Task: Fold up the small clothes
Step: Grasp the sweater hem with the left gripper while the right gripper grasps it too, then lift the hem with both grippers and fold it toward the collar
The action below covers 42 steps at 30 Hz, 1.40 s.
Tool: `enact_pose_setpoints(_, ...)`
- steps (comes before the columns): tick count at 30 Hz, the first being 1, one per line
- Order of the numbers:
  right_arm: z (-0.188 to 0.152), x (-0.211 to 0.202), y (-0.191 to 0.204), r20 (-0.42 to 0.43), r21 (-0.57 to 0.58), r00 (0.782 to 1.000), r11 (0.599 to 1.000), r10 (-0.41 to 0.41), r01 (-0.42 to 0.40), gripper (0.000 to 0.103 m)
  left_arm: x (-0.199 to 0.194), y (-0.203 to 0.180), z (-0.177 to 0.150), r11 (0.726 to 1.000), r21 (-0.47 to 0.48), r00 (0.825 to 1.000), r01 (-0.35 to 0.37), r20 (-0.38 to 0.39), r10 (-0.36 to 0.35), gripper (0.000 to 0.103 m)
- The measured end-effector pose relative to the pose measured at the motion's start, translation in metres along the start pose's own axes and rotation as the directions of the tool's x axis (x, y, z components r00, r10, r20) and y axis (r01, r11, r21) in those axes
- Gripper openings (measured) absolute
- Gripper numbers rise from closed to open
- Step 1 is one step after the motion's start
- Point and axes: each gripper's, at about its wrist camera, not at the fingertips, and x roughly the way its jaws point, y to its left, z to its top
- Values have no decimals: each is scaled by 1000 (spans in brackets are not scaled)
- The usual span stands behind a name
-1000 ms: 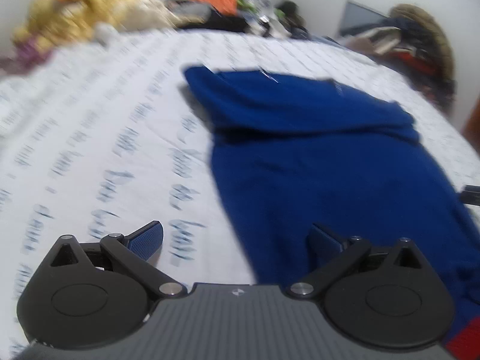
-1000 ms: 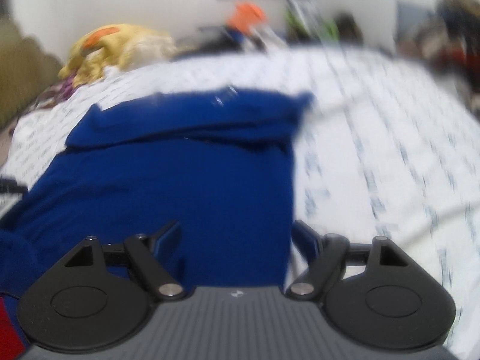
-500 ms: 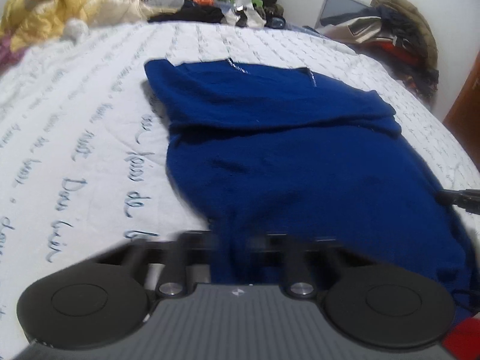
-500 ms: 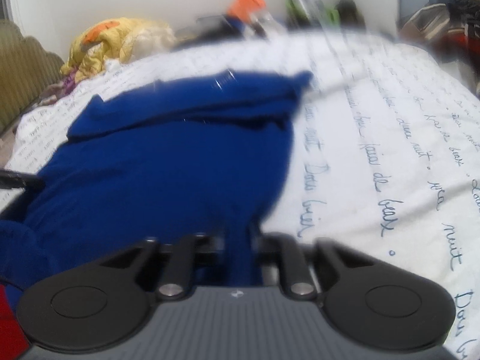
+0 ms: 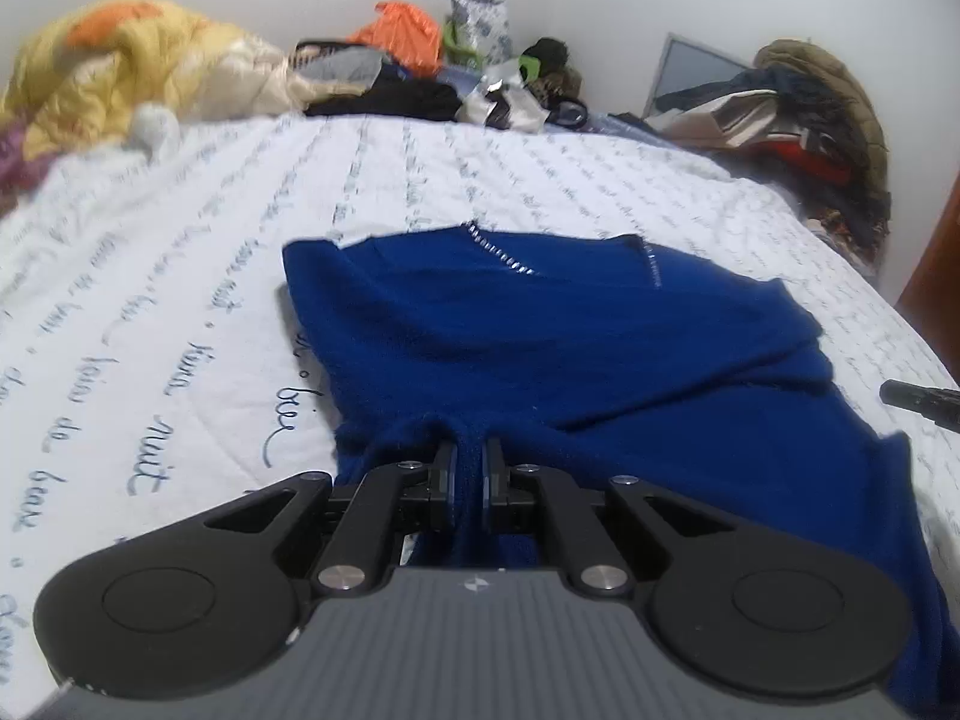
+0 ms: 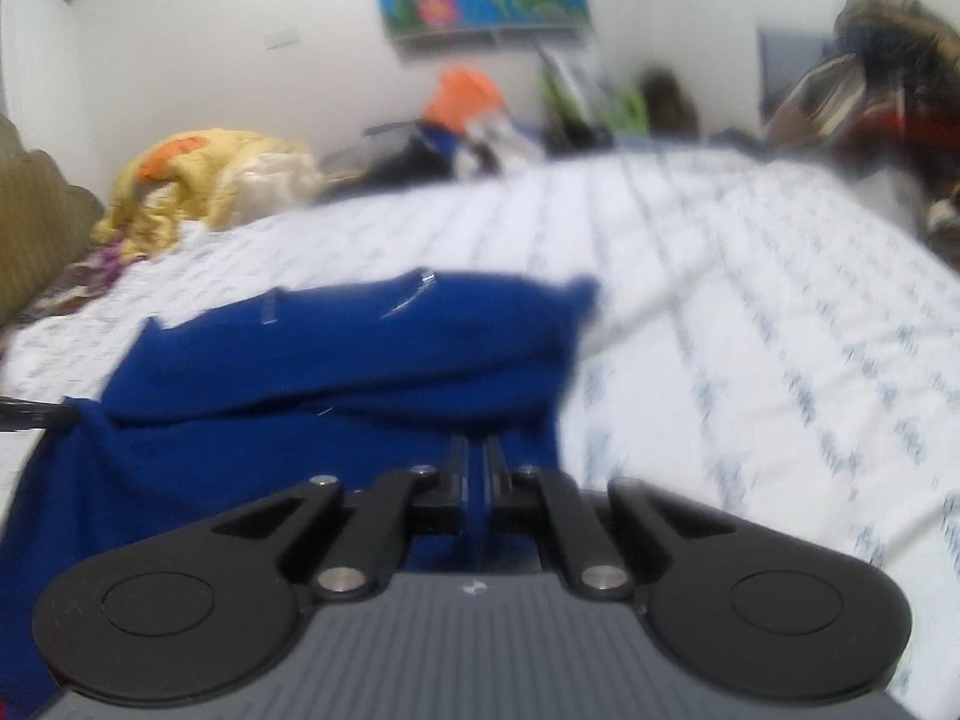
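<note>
A blue garment [image 5: 558, 348] lies on the white bed, its far part folded over with a zip showing. My left gripper [image 5: 469, 450] is shut on the garment's near left hem, a pinch of blue cloth between the jaws. My right gripper [image 6: 478, 450] is shut on the near right hem of the same garment [image 6: 336, 372]. The near edge is lifted and bunched at both grippers. The right gripper's tip [image 5: 918, 397] shows at the right edge of the left wrist view.
The white bedspread [image 5: 180, 300] with blue script lines extends left, right and beyond the garment. A yellow quilt [image 5: 120, 72] and piled clothes [image 5: 408, 60] lie at the bed's far end. More clutter [image 5: 804, 114] is stacked at far right.
Both grippers went from open above the garment's near edge to shut on its hem. They have lifted the near edge, and both views have moved forward over the cloth.
</note>
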Motion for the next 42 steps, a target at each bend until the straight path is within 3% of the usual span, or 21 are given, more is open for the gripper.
enact_pose_setpoints(2,4,12,-2,-2,-8,999,999,-41,41,5,12,-1,1,1000,7,1000,-22,-19,23,11)
enact_pose_setpoints(4,5,17,-4,-19,5,998,998,-61,61,5,14,-4,-2,999,22,998,-50,-40,51,22)
enact_pose_setpoints(5,5,15,-5,-26,20,998,999,-48,49,7,10,-5,-5,998,26,998,-56,-33,57,41)
enact_pose_setpoints(6,3,12,-6,-36,38,999,999,-18,20,11,3,-5,-7,997,35,997,-68,-20,68,70)
enact_pose_setpoints(7,1,8,-8,-51,61,998,998,24,-21,15,-3,-5,-9,996,43,997,-74,-5,75,83)
enact_pose_setpoints(8,-2,4,-11,-68,86,996,995,64,-58,34,-10,-4,-11,995,51,997,-81,16,80,93)
enact_pose_setpoints(9,-5,-1,-14,-85,111,991,990,99,-89,61,-19,-3,-14,994,63,996,-84,37,82,93)
enact_pose_setpoints(10,-10,-7,-18,-94,131,987,984,131,-118,73,-26,-2,-16,994,75,996,-78,36,75,93)
enact_pose_setpoints(11,-15,-14,-21,-92,140,983,980,158,-145,77,-31,0,-18,995,78,998,-65,24,64,93)
enact_pose_setpoints(13,-24,-26,-28,-119,157,971,969,209,-190,76,-41,9,-24,998,53,999,-30,-12,30,91)
enact_pose_setpoints(17,-42,-49,-46,-159,247,941,935,299,-256,77,-55,28,-40,999,-9,991,39,-130,-40,68)
enact_pose_setpoints(21,-58,-68,-42,-220,235,918,932,329,-277,77,-66,33,-62,990,-65,959,129,-247,-141,52)
enact_pose_setpoints(24,-70,-78,-33,-268,242,893,922,362,-301,77,-72,31,-78,983,-81,935,166,-303,-183,52)
enact_pose_setpoints(28,-81,-86,-32,-299,299,847,886,439,-354,76,-81,30,-92,973,-116,922,201,-314,-228,52)
enact_pose_setpoints(33,-88,-93,-34,-324,336,805,856,497,-393,67,-82,26,-97,958,-149,902,244,-328,-281,52)
enact_pose_setpoints(36,-95,-94,-29,-324,360,776,829,541,-428,60,-85,17,-97,962,-117,901,248,-337,-274,52)
enact_pose_setpoints(40,-97,-95,-17,-325,336,764,823,557,-458,58,-84,5,-98,966,-70,902,251,-344,-259,48)
enact_pose_setpoints(41,-96,-93,-14,-327,332,762,823,559,-461,50,-84,4,-98,969,-58,906,239,-345,-244,37)
enact_pose_setpoints(42,-96,-90,-11,-332,330,761,825,557,-460,34,-84,4,-98,974,-54,910,221,-347,-226,29)
